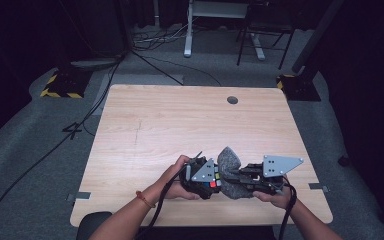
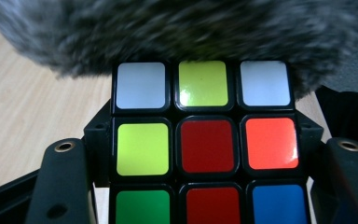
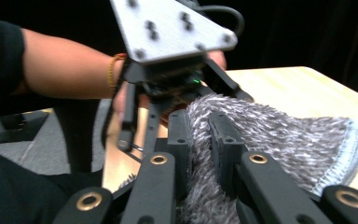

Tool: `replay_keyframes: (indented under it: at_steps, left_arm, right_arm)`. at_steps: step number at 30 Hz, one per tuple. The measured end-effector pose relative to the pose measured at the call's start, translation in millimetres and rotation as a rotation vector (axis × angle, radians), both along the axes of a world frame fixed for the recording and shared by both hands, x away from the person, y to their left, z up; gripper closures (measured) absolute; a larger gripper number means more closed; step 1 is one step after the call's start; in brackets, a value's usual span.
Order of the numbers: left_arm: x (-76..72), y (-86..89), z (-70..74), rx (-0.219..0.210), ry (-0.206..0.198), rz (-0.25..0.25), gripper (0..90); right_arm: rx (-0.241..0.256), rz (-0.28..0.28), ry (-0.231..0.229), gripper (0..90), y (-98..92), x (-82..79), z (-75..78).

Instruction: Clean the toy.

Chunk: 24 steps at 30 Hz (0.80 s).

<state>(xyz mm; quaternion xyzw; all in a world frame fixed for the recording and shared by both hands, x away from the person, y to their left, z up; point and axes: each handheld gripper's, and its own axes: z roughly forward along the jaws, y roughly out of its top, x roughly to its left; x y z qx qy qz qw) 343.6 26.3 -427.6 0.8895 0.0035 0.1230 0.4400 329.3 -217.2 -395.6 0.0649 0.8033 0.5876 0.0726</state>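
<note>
Dark curtains ring the pale wooden surface point(image 1: 170, 125). Near its front edge, the left tool point(image 1: 203, 179) clamps a scrambled colour-tiled puzzle cube point(image 2: 204, 144) between its jaws, steadying it. The right tool point(image 3: 200, 154) pinches a grey shaggy cloth point(image 3: 279, 140) tight and presses it against the cube's far face, seemingly to wipe it.

floor: grey carpet point(image 1: 25, 150) | table point(image 1: 180, 120): light wood | surroundings: dark, perhaps curtained

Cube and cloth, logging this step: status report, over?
Left gripper shut on cube. Right gripper shut on grey cloth, pressed against cube. Table ahead bare.
</note>
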Motion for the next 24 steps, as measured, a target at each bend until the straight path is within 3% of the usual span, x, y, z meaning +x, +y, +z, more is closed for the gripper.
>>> replay_keyframes:
  at_steps: [3,4,8,12,17,24]
  left_arm:
    - [2.8,8.3,7.3,-0.053,0.007,0.021,33.3]
    - [3.5,11.0,9.9,-0.062,-0.007,0.042,33.3]
    - [8.7,18.7,12.9,-0.087,-0.003,0.077,33.3]
    - [9.6,18.1,9.1,-0.071,0.005,0.065,33.3]
    - [4.5,3.2,-0.3,0.001,0.001,0.020,33.2]
    - [-0.8,-12.0,-9.2,0.068,0.001,-0.007,33.0]
  right_arm:
    - [-0.022,-0.031,0.017,80.7,-3.5,6.3,-3.9]
    - [-0.035,-0.034,0.022,80.8,-4.0,7.8,-6.3]
    - [-0.046,-0.007,0.025,80.8,-3.2,7.9,-10.6]
    - [-0.041,0.029,-0.009,80.8,2.2,-0.1,-5.8]
    - [-0.010,0.054,-0.015,80.8,3.3,-2.8,-2.5]
    - [-0.041,0.084,-0.015,80.8,16.5,-6.2,-5.9]
